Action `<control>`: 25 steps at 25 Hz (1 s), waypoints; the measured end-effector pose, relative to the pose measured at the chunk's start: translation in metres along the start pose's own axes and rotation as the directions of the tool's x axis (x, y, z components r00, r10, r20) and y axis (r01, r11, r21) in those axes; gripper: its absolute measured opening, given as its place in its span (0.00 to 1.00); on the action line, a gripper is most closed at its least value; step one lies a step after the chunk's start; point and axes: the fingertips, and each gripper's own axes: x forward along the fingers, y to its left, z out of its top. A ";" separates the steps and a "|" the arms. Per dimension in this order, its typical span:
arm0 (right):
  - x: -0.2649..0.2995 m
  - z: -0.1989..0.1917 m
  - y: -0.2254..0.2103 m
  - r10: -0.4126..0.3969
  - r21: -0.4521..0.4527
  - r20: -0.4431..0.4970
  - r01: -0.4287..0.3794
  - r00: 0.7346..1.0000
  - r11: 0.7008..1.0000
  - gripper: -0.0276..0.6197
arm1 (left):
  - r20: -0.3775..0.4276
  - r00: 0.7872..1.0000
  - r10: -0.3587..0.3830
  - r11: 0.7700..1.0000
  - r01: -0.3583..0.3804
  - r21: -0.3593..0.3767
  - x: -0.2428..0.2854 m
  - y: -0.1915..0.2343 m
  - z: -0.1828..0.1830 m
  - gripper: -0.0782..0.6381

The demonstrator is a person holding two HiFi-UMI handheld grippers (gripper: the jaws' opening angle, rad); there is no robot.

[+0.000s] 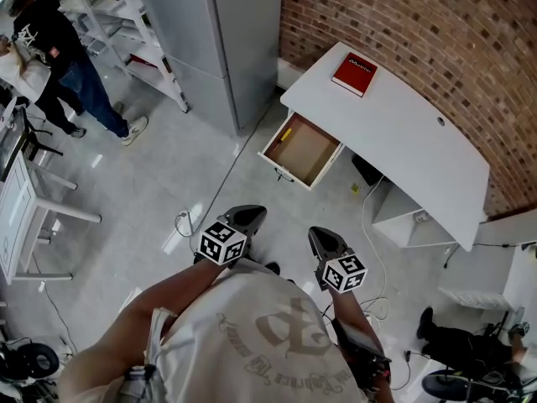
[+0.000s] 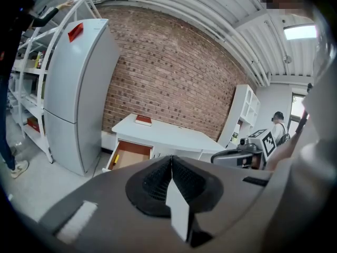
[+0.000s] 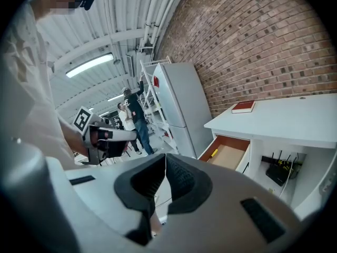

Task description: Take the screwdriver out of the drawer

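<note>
A yellow-handled screwdriver (image 1: 286,134) lies at the left end of the open wooden drawer (image 1: 312,160) of a white desk (image 1: 411,141). In both gripper views the screwdriver (image 2: 116,158) (image 3: 214,153) shows small and far off. My left gripper (image 1: 252,213) and right gripper (image 1: 317,234) hang side by side over the floor, well short of the drawer. The left gripper's (image 2: 171,163) pads meet with nothing between them. The right gripper (image 3: 164,165) is likewise shut and empty.
A red book (image 1: 353,73) lies on the desk top. A grey fridge (image 1: 220,40) stands left of the desk against the brick wall. White shelving (image 1: 126,32) and people (image 1: 59,57) are at the far left. Cables (image 1: 369,225) trail on the floor under the desk.
</note>
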 end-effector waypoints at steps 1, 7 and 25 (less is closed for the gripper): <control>0.000 0.000 0.001 0.000 0.006 0.002 0.000 1.000 1.000 0.05 | 0.000 1.000 0.006 1.000 -0.006 -0.006 -0.001 0.001 0.000 0.12; 0.000 -0.007 0.001 0.010 0.030 0.004 -0.010 1.000 0.999 0.05 | 0.012 1.000 0.008 1.000 -0.008 -0.007 0.004 -0.001 0.004 0.12; 0.019 -0.011 0.008 0.031 0.045 -0.029 -0.029 0.999 0.999 0.05 | 0.018 0.998 0.066 0.997 -0.066 -0.037 -0.014 0.016 0.001 0.12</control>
